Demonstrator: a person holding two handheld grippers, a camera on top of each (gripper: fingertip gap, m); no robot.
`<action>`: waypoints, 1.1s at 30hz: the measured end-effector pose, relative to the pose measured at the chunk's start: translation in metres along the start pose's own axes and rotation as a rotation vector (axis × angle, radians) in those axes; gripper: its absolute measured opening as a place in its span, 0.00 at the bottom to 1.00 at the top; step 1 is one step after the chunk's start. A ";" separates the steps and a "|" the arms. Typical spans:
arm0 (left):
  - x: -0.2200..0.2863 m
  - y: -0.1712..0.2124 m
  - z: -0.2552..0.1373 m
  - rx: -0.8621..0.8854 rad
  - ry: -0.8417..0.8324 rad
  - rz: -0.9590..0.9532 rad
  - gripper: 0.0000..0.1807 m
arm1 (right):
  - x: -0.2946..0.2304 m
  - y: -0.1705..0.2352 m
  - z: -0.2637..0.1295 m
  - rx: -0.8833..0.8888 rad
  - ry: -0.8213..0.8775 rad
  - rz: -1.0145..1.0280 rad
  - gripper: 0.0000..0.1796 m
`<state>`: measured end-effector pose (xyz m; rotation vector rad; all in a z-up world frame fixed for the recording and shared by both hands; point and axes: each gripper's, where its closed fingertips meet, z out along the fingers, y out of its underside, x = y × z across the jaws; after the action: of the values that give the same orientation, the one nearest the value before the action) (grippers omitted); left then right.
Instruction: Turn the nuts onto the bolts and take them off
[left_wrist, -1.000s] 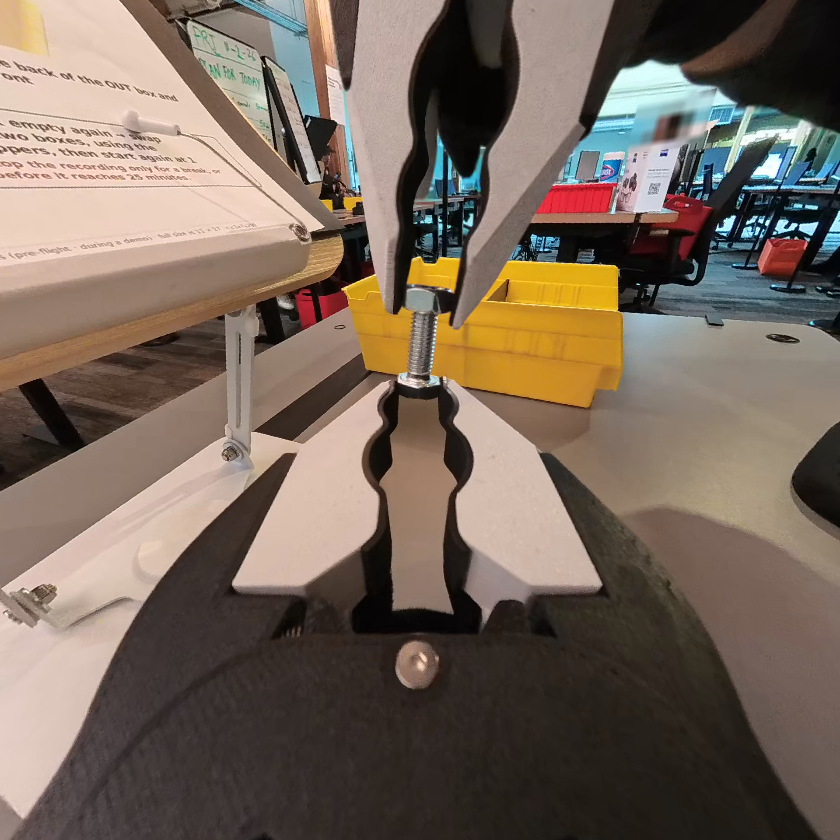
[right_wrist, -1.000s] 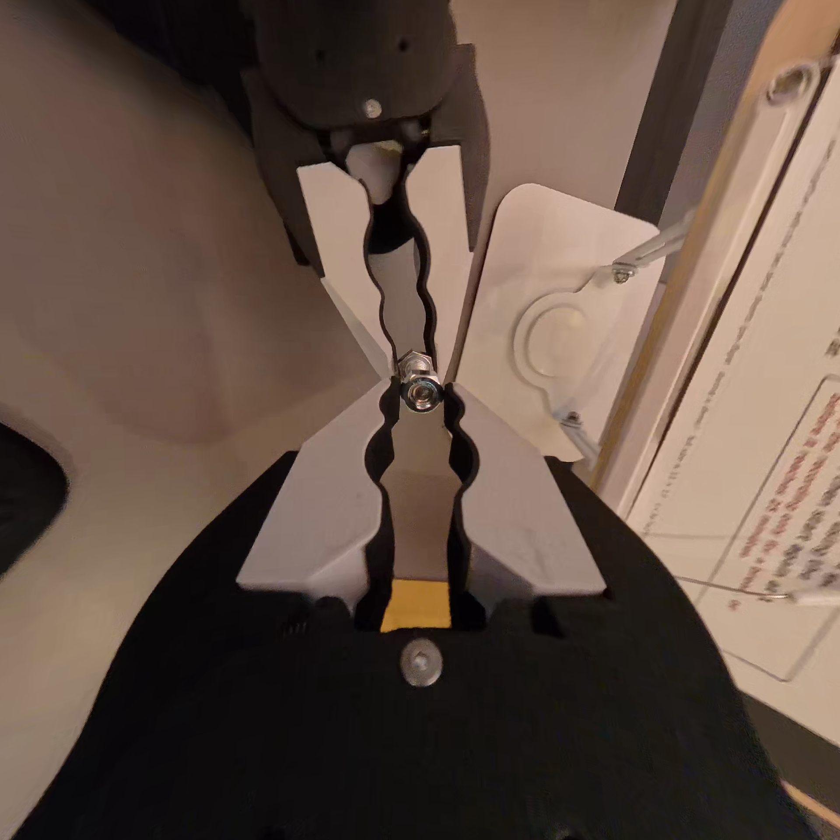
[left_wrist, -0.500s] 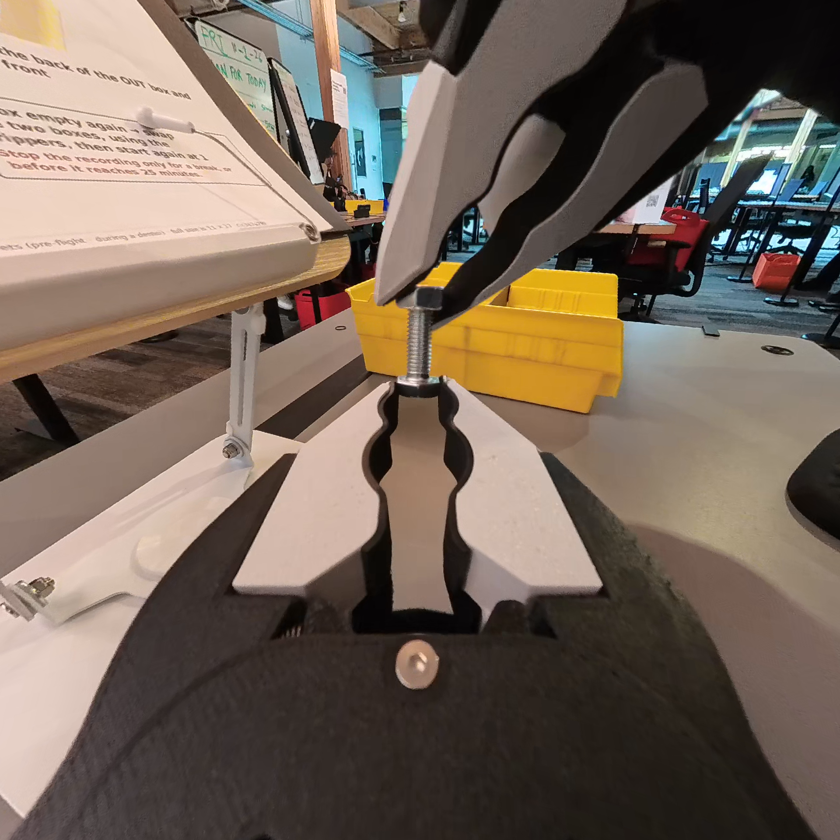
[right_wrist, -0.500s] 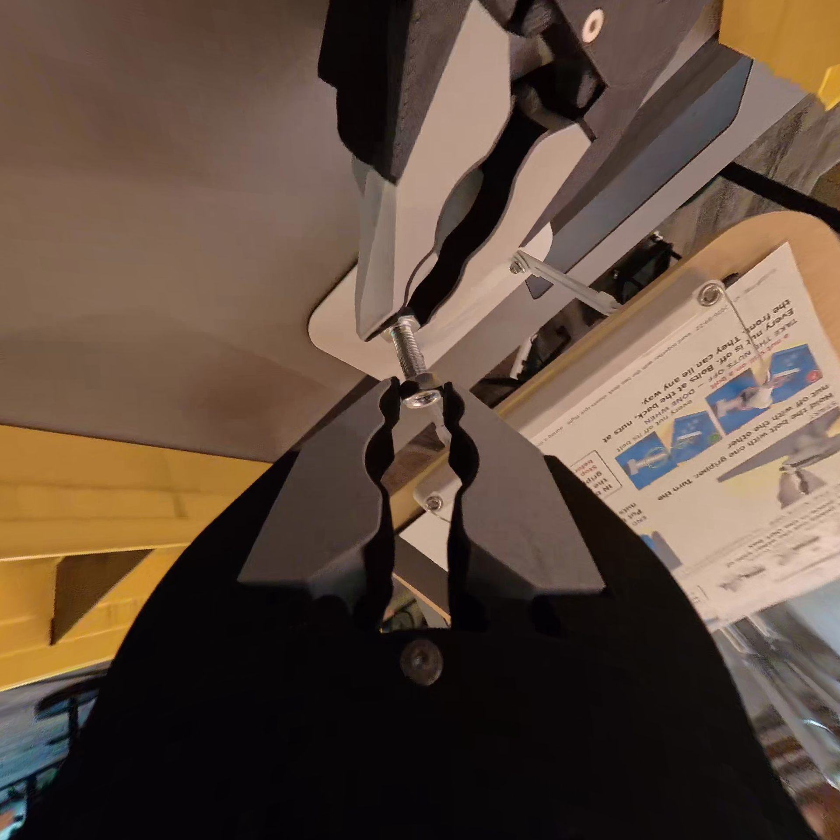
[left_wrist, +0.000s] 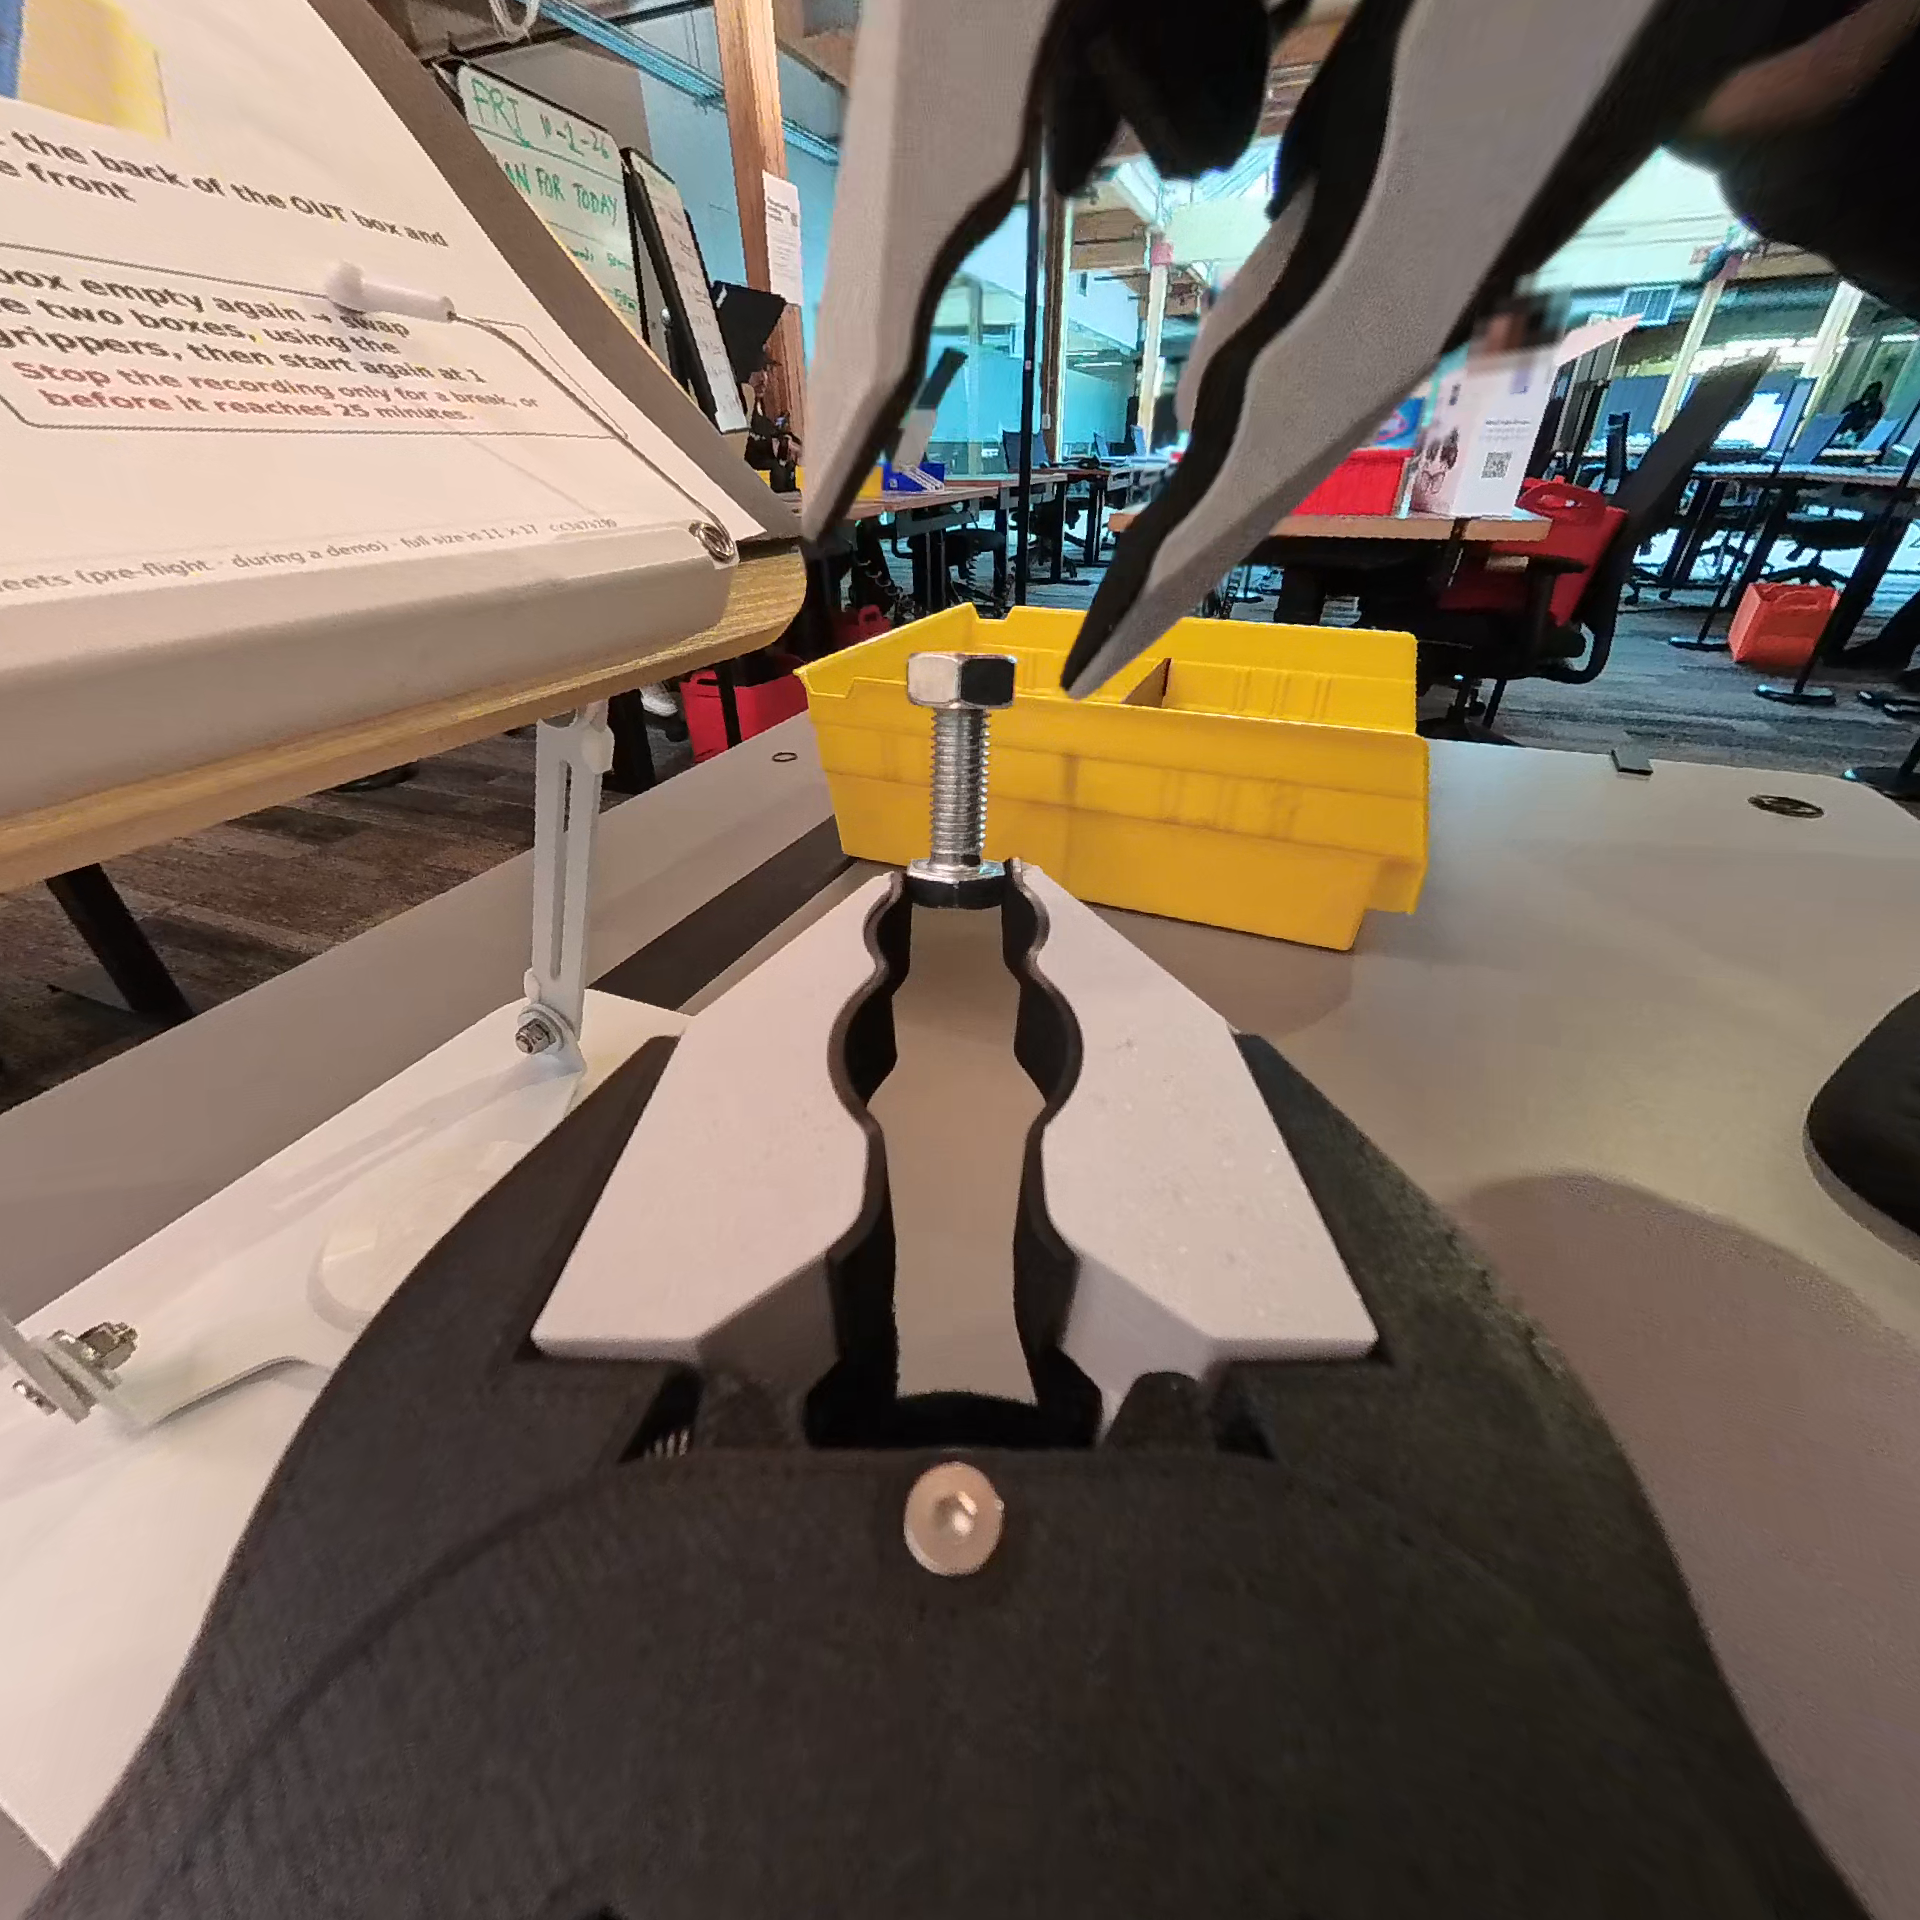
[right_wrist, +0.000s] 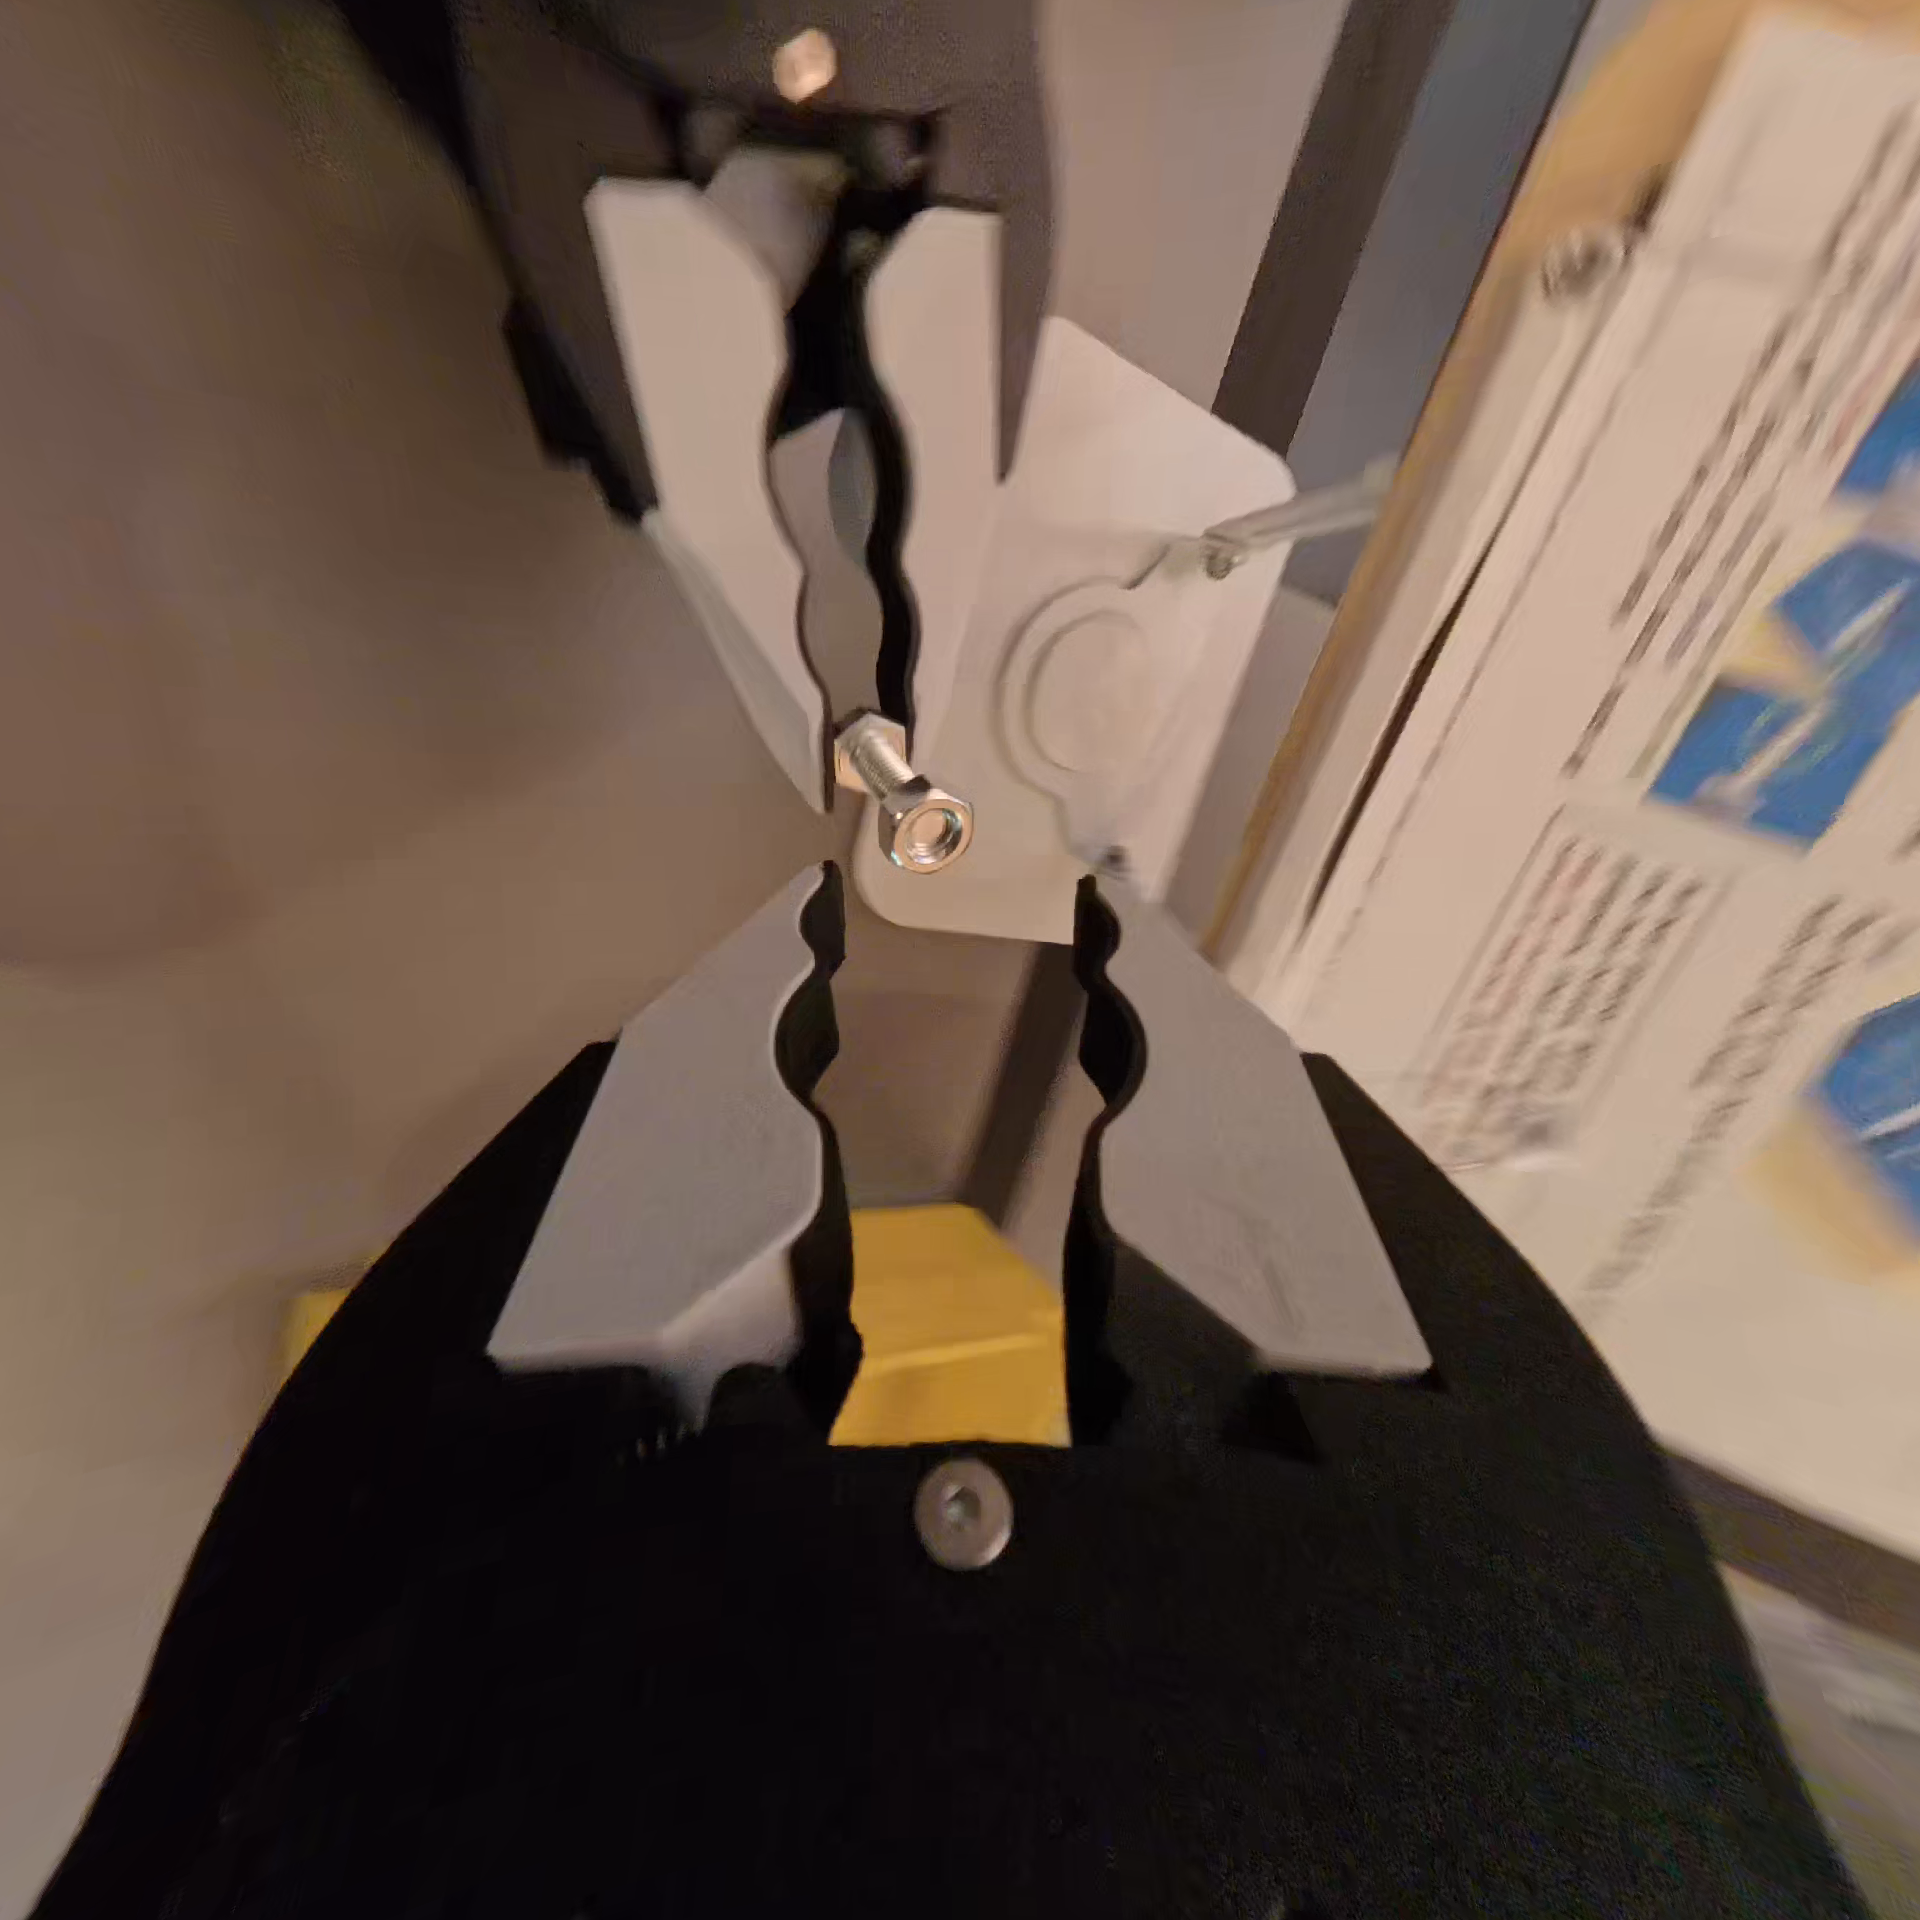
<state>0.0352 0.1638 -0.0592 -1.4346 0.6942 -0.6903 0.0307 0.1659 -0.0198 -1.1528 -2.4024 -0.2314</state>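
Observation:
A silver bolt (left_wrist: 958, 769) stands upright, hex head on top, with a nut (left_wrist: 952, 876) at its lower end. My left gripper (left_wrist: 954, 883) is shut on the nut and holds the bolt above the table. My right gripper (left_wrist: 951, 603) hangs just above the bolt head, open, with its fingertips apart from it. In the right wrist view the bolt head (right_wrist: 928, 831) lies just past my open right gripper (right_wrist: 954, 878), and the left gripper (right_wrist: 871, 758) clamps the nut (right_wrist: 858, 740) behind it.
A yellow bin (left_wrist: 1143, 810) stands on the grey table (left_wrist: 1610, 987) behind the bolt. A slanted instruction board (left_wrist: 312, 416) on a white stand base (left_wrist: 312, 1247) is at the left. A dark object (left_wrist: 1870, 1122) lies at the right edge.
My right gripper was shut on the bolt head and twisting it; it has now opened and lifted off. The left gripper has stayed shut on the nut.

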 end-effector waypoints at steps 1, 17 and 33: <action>0.000 0.000 0.000 0.000 -0.001 0.000 0.09 | -0.001 -0.001 0.000 0.049 -0.057 0.145 0.24; 0.002 0.000 0.001 -0.004 0.001 0.012 0.09 | -0.014 -0.013 0.009 0.367 -0.396 0.822 0.11; 0.003 0.001 0.001 -0.012 0.013 0.010 0.09 | -0.016 -0.008 0.010 0.110 -0.226 0.131 0.09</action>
<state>0.0384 0.1620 -0.0603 -1.4373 0.7163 -0.6892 0.0301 0.1531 -0.0361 -1.3398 -2.4822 0.0767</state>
